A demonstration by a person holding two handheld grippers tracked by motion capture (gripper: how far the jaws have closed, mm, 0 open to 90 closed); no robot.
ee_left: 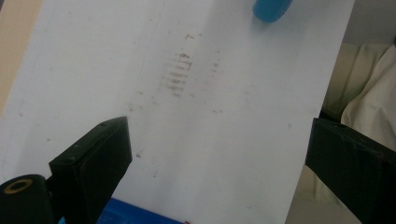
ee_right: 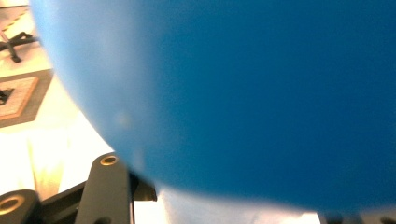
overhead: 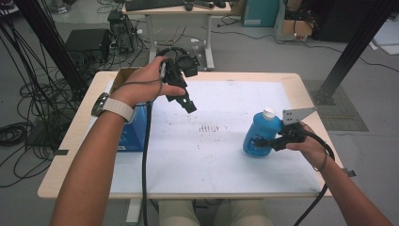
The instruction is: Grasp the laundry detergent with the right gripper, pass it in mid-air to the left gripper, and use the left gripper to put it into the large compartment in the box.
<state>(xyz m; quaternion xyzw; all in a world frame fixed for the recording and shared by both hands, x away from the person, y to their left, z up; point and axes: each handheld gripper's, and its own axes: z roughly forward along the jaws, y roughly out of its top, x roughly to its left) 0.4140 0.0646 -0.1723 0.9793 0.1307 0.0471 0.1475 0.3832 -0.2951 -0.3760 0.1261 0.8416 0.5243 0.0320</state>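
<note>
From the high view we see the right gripper (overhead: 267, 141) at the right of the frame, its jaws clamped on the blue bottle (overhead: 258, 133), which stands tilted on the white desk (overhead: 221, 160). The left gripper (overhead: 181, 96) hangs above the desk at upper left, holding nothing.

In the left gripper view we get jaws spread wide over the smudged desk (ee_left: 224, 140), with the bottle's (ee_left: 272, 10) base at the top edge.

In the right gripper view the bottle (ee_right: 261, 93) sits right against the lens.

White mat (overhead: 211, 141) lies open between blue box (overhead: 131, 134) and blue bottle (overhead: 259, 134).
</note>
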